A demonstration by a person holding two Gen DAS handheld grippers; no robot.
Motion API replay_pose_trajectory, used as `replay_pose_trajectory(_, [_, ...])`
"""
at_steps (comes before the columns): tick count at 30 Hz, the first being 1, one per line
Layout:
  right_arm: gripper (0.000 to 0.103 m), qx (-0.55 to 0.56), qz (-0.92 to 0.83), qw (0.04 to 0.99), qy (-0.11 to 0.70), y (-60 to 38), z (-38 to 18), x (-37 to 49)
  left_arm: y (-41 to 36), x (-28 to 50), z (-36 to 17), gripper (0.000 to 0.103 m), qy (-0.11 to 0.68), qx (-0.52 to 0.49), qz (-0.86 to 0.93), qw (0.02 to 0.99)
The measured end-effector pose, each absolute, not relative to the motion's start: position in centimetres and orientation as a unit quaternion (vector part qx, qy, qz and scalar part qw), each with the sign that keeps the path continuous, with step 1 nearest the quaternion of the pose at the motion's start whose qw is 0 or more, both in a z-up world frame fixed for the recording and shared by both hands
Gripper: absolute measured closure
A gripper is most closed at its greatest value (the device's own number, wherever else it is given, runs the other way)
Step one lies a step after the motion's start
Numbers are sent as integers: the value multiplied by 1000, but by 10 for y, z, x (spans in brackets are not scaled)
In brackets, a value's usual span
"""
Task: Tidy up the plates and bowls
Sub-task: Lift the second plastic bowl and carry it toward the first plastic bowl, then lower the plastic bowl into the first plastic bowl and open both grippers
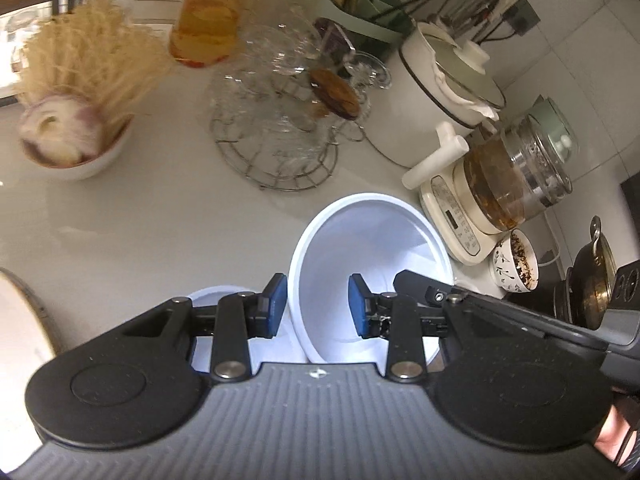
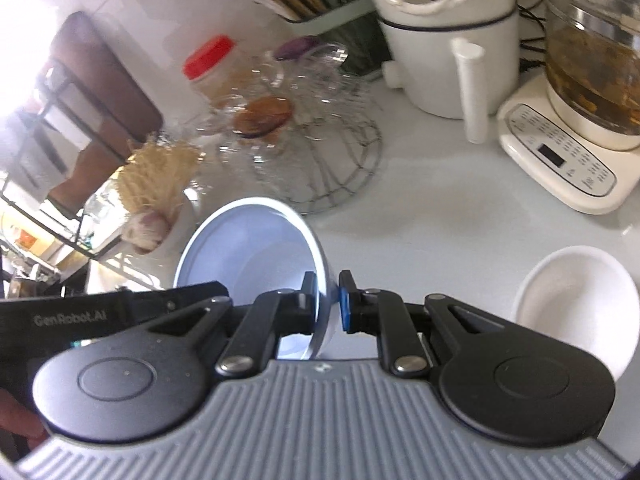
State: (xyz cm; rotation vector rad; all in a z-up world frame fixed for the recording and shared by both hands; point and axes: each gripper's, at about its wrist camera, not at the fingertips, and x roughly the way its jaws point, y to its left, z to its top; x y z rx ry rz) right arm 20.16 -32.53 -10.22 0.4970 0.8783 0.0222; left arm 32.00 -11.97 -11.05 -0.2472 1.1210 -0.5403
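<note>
Above the pale glossy surface point(image 2: 440, 216), a white round plastic bowl point(image 2: 248, 256) is held tilted, clear of it. Its wall is pinched by the right gripper point(image 2: 326, 300), jaws narrow. The bowl's opposite rim is straddled by the left gripper point(image 1: 318, 304), jaws part-way apart; pad contact cannot be told. A second white bowl point(image 2: 576, 304) is seen on the surface, just right of the right gripper.
</note>
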Motion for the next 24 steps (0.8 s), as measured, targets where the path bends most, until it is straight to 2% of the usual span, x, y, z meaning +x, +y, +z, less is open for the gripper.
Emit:
replay_pose_trajectory(18, [89,211,50,870,443,-237,-102,211,-17,300,-111,65,515,-145,-215,817])
replay_pose_trajectory(24, [89,203,30,869,450,-227,-112,207,-14,299,-124,65,527,-136,-219,810])
